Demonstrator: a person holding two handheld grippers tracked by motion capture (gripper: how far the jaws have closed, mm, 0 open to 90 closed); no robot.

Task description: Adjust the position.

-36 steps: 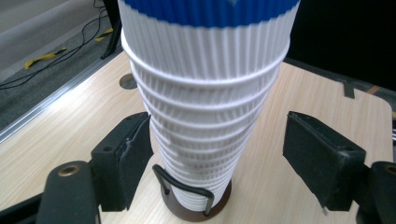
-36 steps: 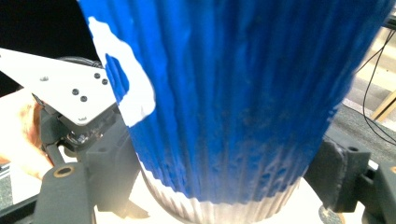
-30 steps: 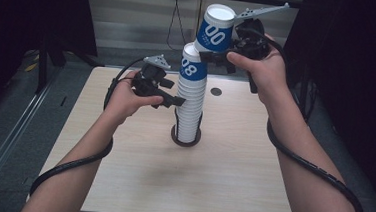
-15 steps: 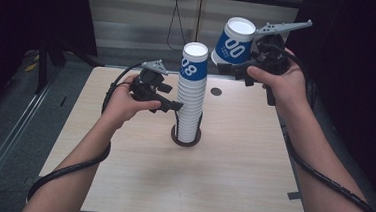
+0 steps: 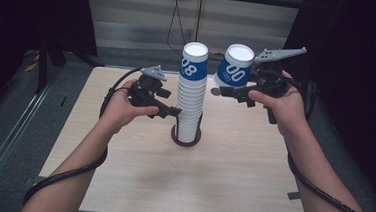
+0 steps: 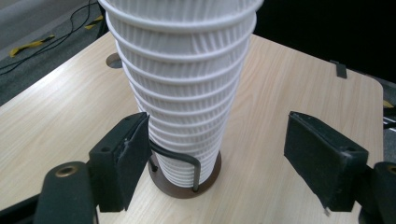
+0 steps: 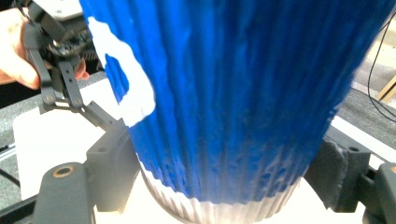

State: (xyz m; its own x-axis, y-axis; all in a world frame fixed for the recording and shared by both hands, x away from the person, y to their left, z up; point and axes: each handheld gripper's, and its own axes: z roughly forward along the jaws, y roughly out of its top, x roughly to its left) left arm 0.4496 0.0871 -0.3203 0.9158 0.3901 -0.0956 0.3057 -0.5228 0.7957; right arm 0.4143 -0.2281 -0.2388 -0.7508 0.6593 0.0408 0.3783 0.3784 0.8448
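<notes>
Still, the blue-and-white ribbed paper cup (image 5: 235, 65), clamped tilted in the right gripper (image 5: 227, 91) fingers, could be crushed or slip. With left gripper (image 5: 173, 112) fingers half-open, one pad touching but w/o grip, the tall stack of white ribbed paper cups (image 5: 190, 103) could be tipped off its dark round base (image 5: 185, 138) on the pale wood worktop (image 5: 221, 178).

The left claw (image 6: 219, 168) is standing open around the white cup stack (image 6: 187, 88) at frame centre; its left pad is touching the ribs, and the stack is sitting on a dark base (image 6: 208, 184) on the wooden surface (image 6: 289, 79).
</notes>
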